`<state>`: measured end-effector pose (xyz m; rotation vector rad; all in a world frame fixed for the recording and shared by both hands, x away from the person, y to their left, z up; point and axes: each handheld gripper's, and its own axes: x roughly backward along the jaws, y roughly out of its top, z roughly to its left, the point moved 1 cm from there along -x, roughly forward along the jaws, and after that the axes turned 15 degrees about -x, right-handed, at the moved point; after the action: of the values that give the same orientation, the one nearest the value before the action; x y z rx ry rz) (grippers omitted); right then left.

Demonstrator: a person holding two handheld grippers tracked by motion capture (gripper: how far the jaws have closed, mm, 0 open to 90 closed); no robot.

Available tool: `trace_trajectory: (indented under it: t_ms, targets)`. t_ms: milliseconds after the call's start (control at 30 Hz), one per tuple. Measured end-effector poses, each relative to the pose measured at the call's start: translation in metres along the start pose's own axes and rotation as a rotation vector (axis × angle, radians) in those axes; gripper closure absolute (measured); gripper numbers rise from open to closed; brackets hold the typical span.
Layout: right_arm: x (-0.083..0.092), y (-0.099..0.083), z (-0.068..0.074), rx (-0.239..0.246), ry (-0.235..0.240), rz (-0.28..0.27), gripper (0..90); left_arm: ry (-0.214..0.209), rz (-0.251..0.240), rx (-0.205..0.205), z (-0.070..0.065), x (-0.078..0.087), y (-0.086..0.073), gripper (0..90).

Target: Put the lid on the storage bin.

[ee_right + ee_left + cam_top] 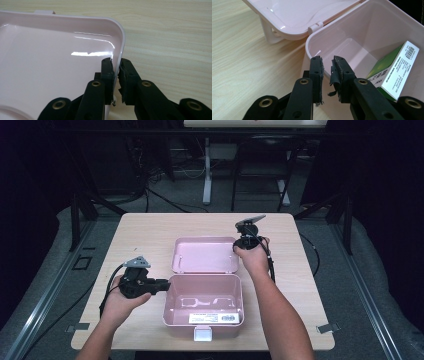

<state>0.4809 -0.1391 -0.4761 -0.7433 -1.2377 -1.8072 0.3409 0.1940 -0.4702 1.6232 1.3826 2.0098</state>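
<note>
Inside pink box (pixel 372 30), green-white carton (pixel 397 67).

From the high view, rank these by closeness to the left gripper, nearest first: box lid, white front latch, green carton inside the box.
Measured from the left gripper, at the pink box's left wall:
1. Green carton, lying inside the box by its front wall, to the right.
2. White front latch, on the near outer wall; too close to the carton to separate surely.
3. Box lid, lying open behind the box.
</note>
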Motion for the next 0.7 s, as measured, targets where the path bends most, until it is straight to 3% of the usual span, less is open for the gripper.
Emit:
trace_trajectory:
  t_ms: [333, 700]
  targets:
    - [0.009, 0.0, 0.003, 0.019, 0.005, -0.028, 82.9, 0.0, 0.002, 0.002, 0.0, 0.0, 0.0, 78.0]
    - [0.032, 0.001, 0.008, 0.045, 0.037, -0.11, 84.4, 0.003, 0.001, 0.005, 0.0, 0.0, 0.0, 78.0]
